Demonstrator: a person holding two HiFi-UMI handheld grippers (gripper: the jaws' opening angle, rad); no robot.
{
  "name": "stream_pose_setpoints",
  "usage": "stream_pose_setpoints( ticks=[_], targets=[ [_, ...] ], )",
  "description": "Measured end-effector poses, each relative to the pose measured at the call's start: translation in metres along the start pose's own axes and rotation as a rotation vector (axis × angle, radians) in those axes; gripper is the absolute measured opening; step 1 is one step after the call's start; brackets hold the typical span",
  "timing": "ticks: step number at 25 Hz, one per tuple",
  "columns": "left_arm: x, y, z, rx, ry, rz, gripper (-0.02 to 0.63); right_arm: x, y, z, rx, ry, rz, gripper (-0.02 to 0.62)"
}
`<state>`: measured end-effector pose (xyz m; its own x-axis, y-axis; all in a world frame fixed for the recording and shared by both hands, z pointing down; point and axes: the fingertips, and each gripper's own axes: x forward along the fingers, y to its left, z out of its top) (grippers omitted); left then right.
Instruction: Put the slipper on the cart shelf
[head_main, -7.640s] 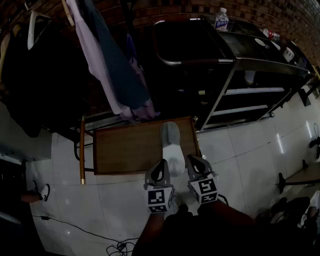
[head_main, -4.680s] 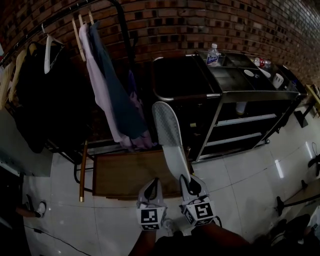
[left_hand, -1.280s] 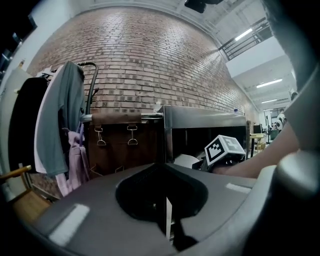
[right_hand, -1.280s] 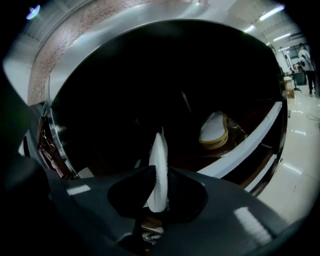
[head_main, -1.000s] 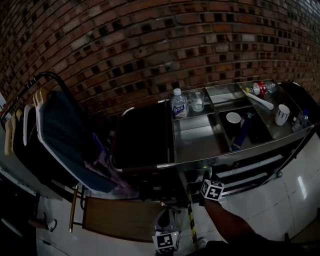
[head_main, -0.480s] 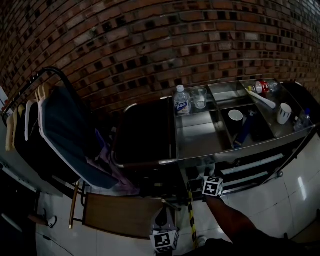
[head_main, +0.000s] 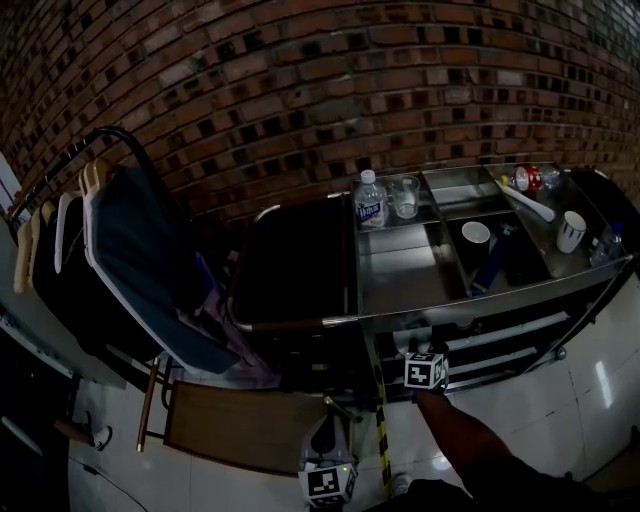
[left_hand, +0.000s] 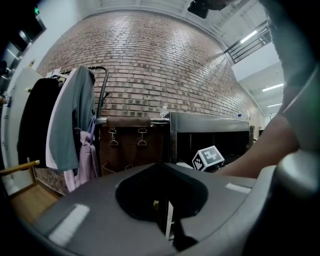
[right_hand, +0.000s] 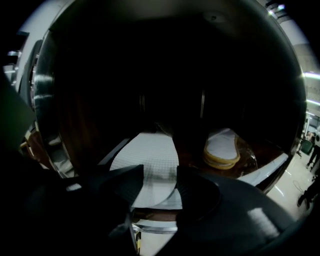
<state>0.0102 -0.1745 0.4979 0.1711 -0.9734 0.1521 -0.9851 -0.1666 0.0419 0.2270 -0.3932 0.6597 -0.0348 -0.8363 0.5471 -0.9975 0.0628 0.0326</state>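
inside the cart's (head_main: 395, 280) lower shelf (right_hand: 247, 153) the slipper (right_hand: 145, 152) lies sole up and flat, its heel end between the two jaws of the right gripper (right_hand: 160, 172), which stand wide and no longer seem to press on it; they have just been opening. a second slipper (right_hand: 221, 149) with a yellowish edge lies just beside it, further right on the same shelf. the left gripper (left_hand: 165, 220) hangs low in front of the cart, its jaws nearly together with nothing in them

the step in hand looks like the release and pull-out. to do it well, i'd keep the jaws wide and draw the right gripper straight back along the slipper's length, lifted a touch so a pad doesn't catch the heel and drag it off the edge. the shelf space is dark and tight, so the steel rail above needs minding on the way out

a few seconds earlier the right gripper held the slipper up in the air in front of the cart, and before that it lay on the low wooden bench by the clothes rack; now it sits on the shelf and the task looks all but done
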Motion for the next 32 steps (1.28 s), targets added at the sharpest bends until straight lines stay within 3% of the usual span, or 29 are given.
stream_pose_setpoints(
  ticks=[5, 12, 18, 22, 32],
  targets=[
    [-0.002, -0.001, 0.002, 0.003, -0.004, -0.009, 0.015, -0.002, 0.006, 0.009, -0.110, -0.025, 0.044, 0.201],
    [0.001, -0.011, -0.009, -0.017, 0.021, -0.032, 0.015, -0.069, 0.010, 0.059, -0.097, -0.254, 0.103, 0.199],
    [0.003, -0.029, 0.002, 0.009, -0.012, -0.092, 0.015, -0.147, 0.029, 0.048, -0.245, -0.381, 0.167, 0.098],
    [-0.001, -0.041, 0.010, 0.014, -0.027, -0.124, 0.015, -0.193, 0.029, 0.034, -0.209, -0.403, 0.189, 0.003],
    [-0.002, -0.067, 0.033, 0.029, -0.076, -0.191, 0.015, -0.261, 0.023, 0.027, -0.165, -0.412, 0.141, 0.003]
  ],
)
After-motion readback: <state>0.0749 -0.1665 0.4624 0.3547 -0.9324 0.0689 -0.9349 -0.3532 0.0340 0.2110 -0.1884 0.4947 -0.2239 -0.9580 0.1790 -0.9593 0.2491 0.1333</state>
